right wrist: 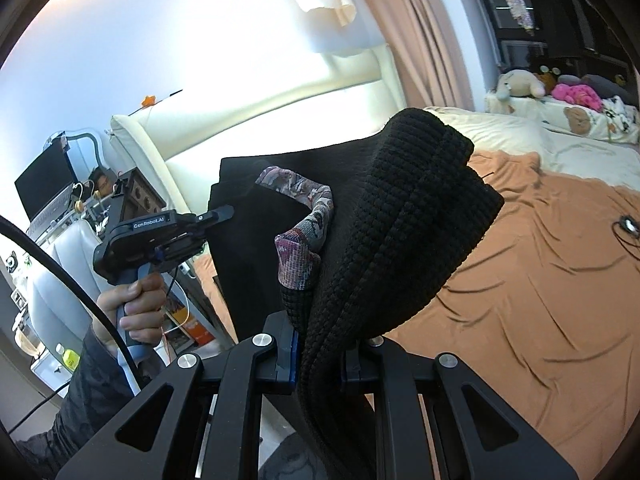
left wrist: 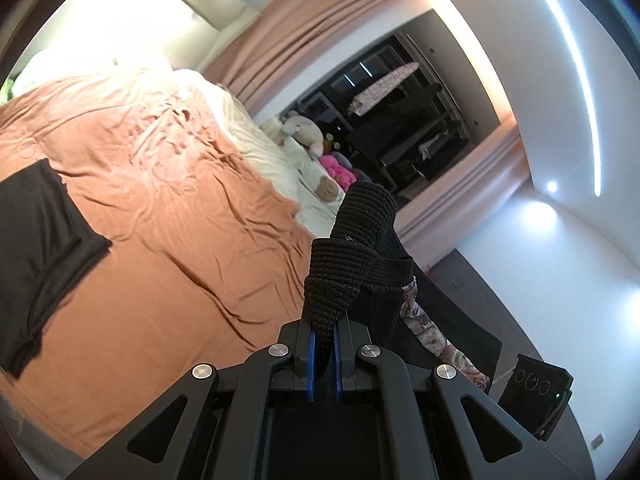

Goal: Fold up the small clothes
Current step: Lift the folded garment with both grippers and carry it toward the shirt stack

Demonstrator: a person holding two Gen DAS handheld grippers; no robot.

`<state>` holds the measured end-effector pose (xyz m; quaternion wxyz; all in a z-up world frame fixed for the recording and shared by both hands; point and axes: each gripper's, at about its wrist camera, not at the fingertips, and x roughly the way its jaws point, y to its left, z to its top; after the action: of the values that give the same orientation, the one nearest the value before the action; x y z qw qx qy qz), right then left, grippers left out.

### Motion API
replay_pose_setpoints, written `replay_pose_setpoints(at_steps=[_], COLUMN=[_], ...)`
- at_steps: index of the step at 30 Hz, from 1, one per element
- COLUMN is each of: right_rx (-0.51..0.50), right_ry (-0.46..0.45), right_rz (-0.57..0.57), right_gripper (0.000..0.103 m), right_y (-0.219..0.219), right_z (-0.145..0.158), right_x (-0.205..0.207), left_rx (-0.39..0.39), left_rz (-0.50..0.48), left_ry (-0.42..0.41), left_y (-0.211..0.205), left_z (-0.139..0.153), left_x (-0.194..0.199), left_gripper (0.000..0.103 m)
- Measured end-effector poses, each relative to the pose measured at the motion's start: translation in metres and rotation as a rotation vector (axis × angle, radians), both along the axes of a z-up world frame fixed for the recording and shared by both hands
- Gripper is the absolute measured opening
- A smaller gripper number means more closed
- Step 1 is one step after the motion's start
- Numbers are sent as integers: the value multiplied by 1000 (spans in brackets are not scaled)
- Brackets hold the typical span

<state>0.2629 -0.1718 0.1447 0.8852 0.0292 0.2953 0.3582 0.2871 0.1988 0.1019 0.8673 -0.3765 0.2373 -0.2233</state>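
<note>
A black ribbed-knit garment with a flowered inner band hangs in the air between both grippers, off the bed. My left gripper is shut on one ribbed corner of it. In the right wrist view my right gripper is shut on a thick bunch of the same garment, whose flowered band curls to the left. The left gripper shows there too, held by a hand, pinching the garment's far edge. Another black garment lies flat on the bed at the left.
The bed has an orange-brown cover, wrinkled, with cream bedding and soft toys beyond. A small dark object with a cord lies on the cover. A cream headboard and a cluttered side table stand to the left.
</note>
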Motion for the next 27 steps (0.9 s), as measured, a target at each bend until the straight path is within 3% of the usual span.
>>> replay_pose_setpoints(at_steps=[13, 19, 27], right_rx=[27, 37, 29], right_ry=[2, -3, -4], right_rz=[164, 215, 286], right_gripper=[10, 10, 10], right_y=[67, 106, 143], right_z=[-15, -17, -31], right_x=[52, 62, 66], left_rx=[35, 112, 107], left_rz=[111, 162, 277], left_ry=[7, 0, 18], left_y=[94, 134, 191], left_z=[3, 10, 4], left_x=[11, 11, -8], left_gripper=[6, 6, 6])
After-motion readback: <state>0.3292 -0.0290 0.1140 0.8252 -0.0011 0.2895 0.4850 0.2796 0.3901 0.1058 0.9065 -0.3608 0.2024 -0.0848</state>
